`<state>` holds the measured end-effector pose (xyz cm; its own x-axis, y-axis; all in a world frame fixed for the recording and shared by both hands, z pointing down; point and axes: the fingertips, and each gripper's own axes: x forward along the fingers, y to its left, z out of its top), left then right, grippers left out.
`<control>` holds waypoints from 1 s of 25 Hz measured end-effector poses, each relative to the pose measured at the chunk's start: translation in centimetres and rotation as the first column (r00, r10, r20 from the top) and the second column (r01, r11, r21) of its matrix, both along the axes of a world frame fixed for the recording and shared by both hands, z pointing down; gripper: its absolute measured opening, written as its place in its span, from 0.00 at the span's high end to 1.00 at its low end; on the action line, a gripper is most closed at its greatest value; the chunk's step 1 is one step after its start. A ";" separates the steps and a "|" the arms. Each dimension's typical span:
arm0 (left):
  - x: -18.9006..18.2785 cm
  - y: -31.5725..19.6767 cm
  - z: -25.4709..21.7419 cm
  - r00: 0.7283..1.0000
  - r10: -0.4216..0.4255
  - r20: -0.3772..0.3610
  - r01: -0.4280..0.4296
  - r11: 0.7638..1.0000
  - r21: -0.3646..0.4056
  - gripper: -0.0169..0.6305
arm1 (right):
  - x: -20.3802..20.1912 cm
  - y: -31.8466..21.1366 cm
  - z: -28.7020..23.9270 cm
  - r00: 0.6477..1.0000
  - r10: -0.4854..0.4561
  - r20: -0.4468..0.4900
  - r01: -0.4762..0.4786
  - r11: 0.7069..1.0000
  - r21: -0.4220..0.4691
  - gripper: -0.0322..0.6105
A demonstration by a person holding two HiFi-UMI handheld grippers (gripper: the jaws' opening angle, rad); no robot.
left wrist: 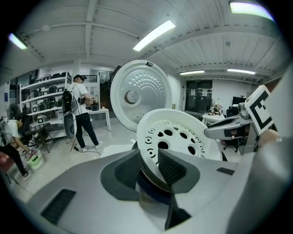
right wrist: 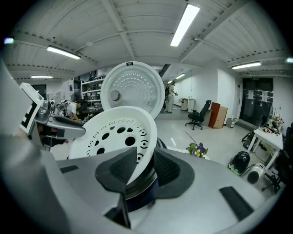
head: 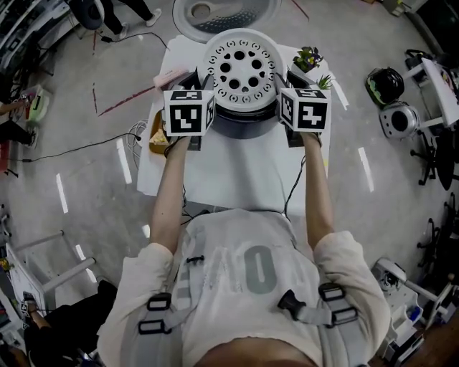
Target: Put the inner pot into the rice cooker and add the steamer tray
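Note:
Between my two grippers hangs the white steamer tray (head: 240,68), round and pierced with holes, just over the dark rice cooker (head: 244,125) on the white table (head: 237,175). My left gripper (head: 206,89) is shut on the tray's left rim, and its ribbed pads clamp the tray (left wrist: 178,132) edge. My right gripper (head: 282,89) is shut on the right rim of the tray (right wrist: 114,132). The cooker's round lid (head: 226,14) stands open behind. The tray hides the cooker's inside, so I cannot tell whether the inner pot is in it.
Small potted plants (head: 310,59) stand at the table's back right. A pink item (head: 171,75) and a yellow one (head: 158,137) lie at its left edge. Helmets (head: 387,86) sit on the floor to the right. A person (left wrist: 82,109) stands far off.

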<state>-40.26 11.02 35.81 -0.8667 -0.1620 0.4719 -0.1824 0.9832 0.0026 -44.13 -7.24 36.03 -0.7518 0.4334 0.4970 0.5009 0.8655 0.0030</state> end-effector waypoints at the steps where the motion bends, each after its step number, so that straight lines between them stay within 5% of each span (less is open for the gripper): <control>1: 0.1 0.0 0.3 1.000 -0.001 -0.007 0.001 1.000 0.000 0.78 | 0.1 0.0 0.2 1.000 -0.003 -0.005 0.003 1.000 0.005 0.76; 8: 0.0 0.1 1.4 1.000 -0.009 -0.027 0.010 1.000 0.003 0.78 | 0.3 0.1 1.8 0.999 -0.006 -0.039 0.006 1.000 0.015 0.74; 12: -0.2 0.3 2.5 0.997 -0.003 -0.080 0.009 0.998 0.069 0.78 | 0.0 0.3 2.2 0.997 -0.015 -0.080 0.016 1.000 0.010 0.74; 25: -0.7 0.7 2.6 0.997 -0.034 -0.065 0.039 0.997 0.074 0.78 | -0.3 0.4 2.6 1.000 -0.011 -0.016 0.014 0.984 0.178 0.74</control>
